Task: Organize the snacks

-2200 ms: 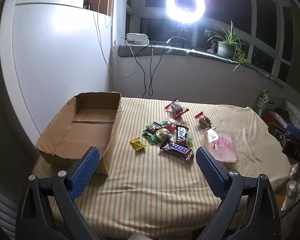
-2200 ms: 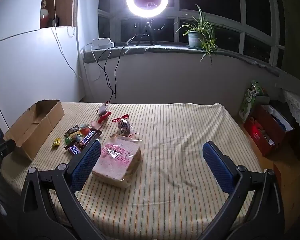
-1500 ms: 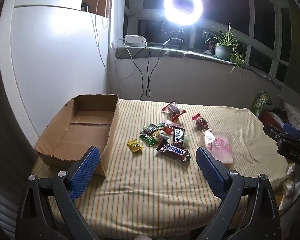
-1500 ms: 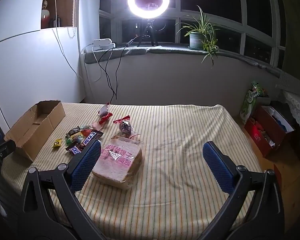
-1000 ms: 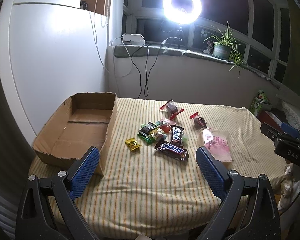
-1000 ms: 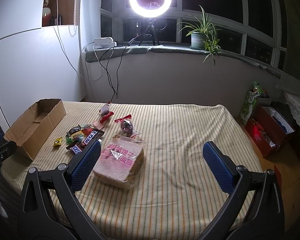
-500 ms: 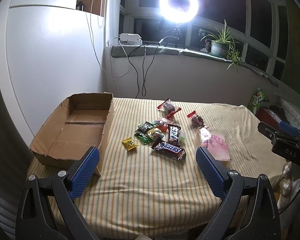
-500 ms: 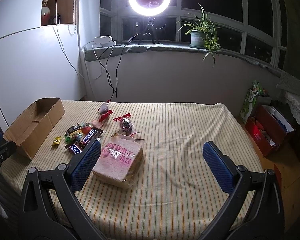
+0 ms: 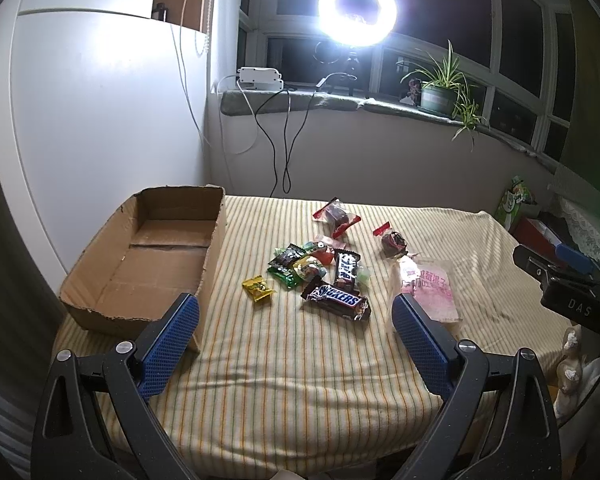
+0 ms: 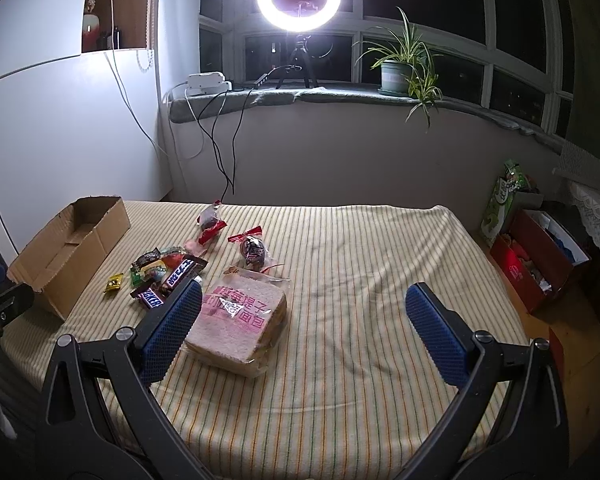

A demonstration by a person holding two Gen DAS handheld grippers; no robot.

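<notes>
An open cardboard box sits at the left of a table with a striped cloth; it also shows in the right wrist view. A pile of small snacks lies mid-table, with a Snickers bar, a yellow candy and two red-tied packets. A bagged bread loaf lies to their right. My left gripper is open and empty, held above the near table edge. My right gripper is open and empty, its left finger beside the bread.
A ring light, a potted plant and a power strip with hanging cables stand on the windowsill behind. A white wall is at the left. A red box of goods sits on the floor at the right.
Both grippers have drifted slightly; the table contents sit a little lower-left in the left wrist view. Nothing on the table has moved, and both grippers stay open.
</notes>
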